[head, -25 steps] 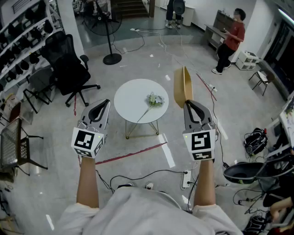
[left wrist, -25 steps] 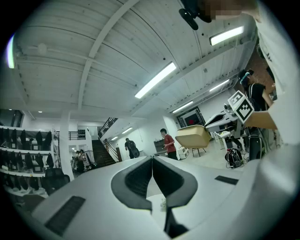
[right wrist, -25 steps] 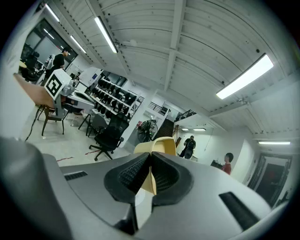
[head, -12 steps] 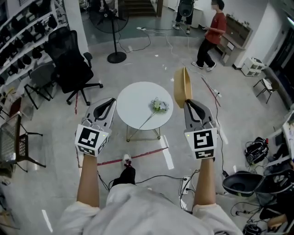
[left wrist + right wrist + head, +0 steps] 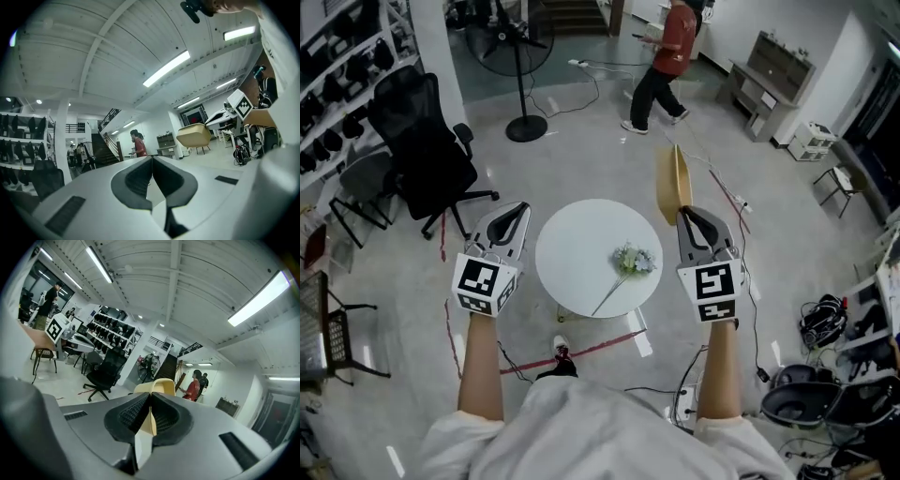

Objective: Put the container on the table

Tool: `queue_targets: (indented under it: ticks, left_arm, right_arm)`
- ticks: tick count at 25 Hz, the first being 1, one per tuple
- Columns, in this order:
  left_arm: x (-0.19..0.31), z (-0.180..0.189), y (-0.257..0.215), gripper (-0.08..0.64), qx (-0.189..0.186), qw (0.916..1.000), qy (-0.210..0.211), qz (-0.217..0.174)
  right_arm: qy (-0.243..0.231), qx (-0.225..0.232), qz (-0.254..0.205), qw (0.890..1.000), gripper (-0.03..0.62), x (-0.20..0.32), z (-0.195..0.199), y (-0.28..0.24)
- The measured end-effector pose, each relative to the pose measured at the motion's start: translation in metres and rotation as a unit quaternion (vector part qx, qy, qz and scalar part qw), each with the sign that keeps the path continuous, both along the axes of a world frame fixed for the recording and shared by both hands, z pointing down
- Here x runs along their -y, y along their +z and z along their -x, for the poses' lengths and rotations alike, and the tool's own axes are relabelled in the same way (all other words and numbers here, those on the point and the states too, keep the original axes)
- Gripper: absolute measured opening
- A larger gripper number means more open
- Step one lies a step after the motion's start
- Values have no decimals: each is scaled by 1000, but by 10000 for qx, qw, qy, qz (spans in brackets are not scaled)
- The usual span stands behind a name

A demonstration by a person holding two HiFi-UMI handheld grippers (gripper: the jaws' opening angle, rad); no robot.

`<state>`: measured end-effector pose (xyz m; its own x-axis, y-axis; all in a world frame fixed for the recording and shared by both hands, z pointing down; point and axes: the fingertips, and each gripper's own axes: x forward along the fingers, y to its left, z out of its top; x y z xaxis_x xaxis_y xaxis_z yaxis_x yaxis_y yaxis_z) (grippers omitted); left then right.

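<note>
My right gripper (image 5: 687, 212) is shut on the rim of a tan container (image 5: 673, 181), which stands on edge in the air just right of the round white table (image 5: 572, 253). In the right gripper view the container (image 5: 157, 386) rises between my closed jaws. My left gripper (image 5: 517, 208) hovers level at the table's left edge with its jaws shut and nothing in them; in the left gripper view the gripper (image 5: 152, 158) shows no gap. A small bunch of flowers (image 5: 630, 262) lies on the table's right half.
A black office chair (image 5: 422, 150) stands left of the table and a standing fan (image 5: 519, 70) behind it. A person in a red top (image 5: 664, 56) walks at the back. Cables and a power strip (image 5: 688, 398) lie on the floor by my feet. Shelves (image 5: 337, 66) line the left wall.
Both grippers have come forward level, and now flank the table, which sits closer beneath me. The person in red has walked leftward across the back.
</note>
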<state>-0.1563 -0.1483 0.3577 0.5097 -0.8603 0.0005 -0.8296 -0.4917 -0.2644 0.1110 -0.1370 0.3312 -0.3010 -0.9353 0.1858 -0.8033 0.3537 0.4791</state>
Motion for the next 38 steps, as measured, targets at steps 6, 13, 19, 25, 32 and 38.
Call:
queue_targets:
  ticks: [6, 13, 19, 25, 32, 38]
  left_arm:
    - [119, 38, 16, 21, -17, 9997, 30, 257]
    - [204, 52, 53, 21, 18, 9977, 37, 676]
    - [231, 43, 87, 21, -8, 9943, -327, 1015]
    - [232, 36, 126, 21, -50, 9874, -750, 1389]
    - [226, 40, 181, 21, 1, 9769, -1050, 1861]
    - [232, 54, 218, 21, -2, 9709, -1169, 2091]
  right_arm:
    - [171, -72, 257, 9995, 31, 115, 28, 17]
    - [-11, -267, 744, 9969, 31, 219, 54, 72]
    - [-503, -483, 1412, 9875, 31, 289, 62, 163]
    - [-1206, -1360, 2163, 9592, 31, 322, 79, 273]
    - [-1532, -2256, 2753, 9219, 31, 342, 93, 400]
    - [-1950, -2666, 3168, 8891, 32, 332, 130, 463]
